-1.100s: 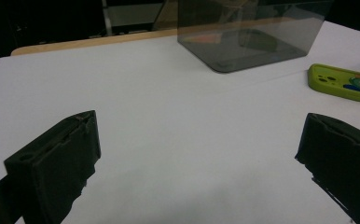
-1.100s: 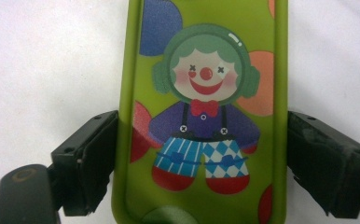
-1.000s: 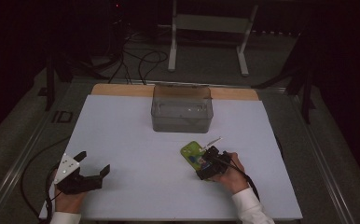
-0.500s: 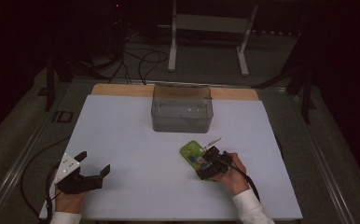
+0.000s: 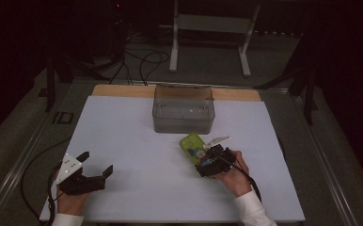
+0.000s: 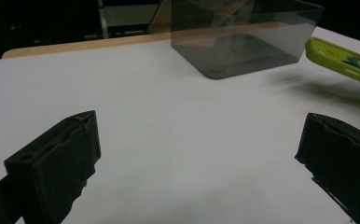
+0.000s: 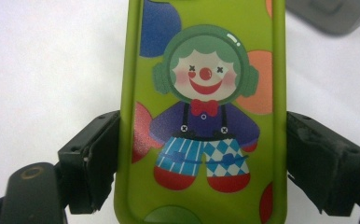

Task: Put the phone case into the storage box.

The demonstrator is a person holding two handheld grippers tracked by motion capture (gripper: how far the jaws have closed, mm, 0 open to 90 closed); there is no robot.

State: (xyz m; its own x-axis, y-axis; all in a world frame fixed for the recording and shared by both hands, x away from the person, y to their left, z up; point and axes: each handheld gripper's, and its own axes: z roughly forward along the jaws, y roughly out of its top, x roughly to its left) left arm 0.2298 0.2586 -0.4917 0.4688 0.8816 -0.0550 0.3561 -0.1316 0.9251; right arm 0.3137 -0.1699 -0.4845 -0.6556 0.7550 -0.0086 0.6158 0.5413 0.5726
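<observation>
A lime-green phone case point(image 5: 192, 145) with a cartoon clown printed on it is clamped by its long sides in my right gripper point(image 5: 201, 157), right of the table's middle. In the right gripper view the black jaws press on both edges of the case point(image 7: 206, 93), so the right gripper point(image 7: 201, 158) is shut on it. The left gripper view shows the case point(image 6: 341, 56) raised a little, with a shadow beneath it. My left gripper point(image 5: 96, 162) rests near the front left corner, its jaws wide open on nothing point(image 6: 197, 154).
A clear grey plastic box point(image 5: 183, 110) stands at the back centre of the white table sheet point(image 5: 123, 132), just beyond the case; it also appears in the left gripper view point(image 6: 243, 37). A wooden strip edges the far side. Cables and a metal stand lie on the floor behind.
My right gripper, with the phone case in it, has shifted slightly away from the person, toward the box. The left gripper has stayed where it was.
</observation>
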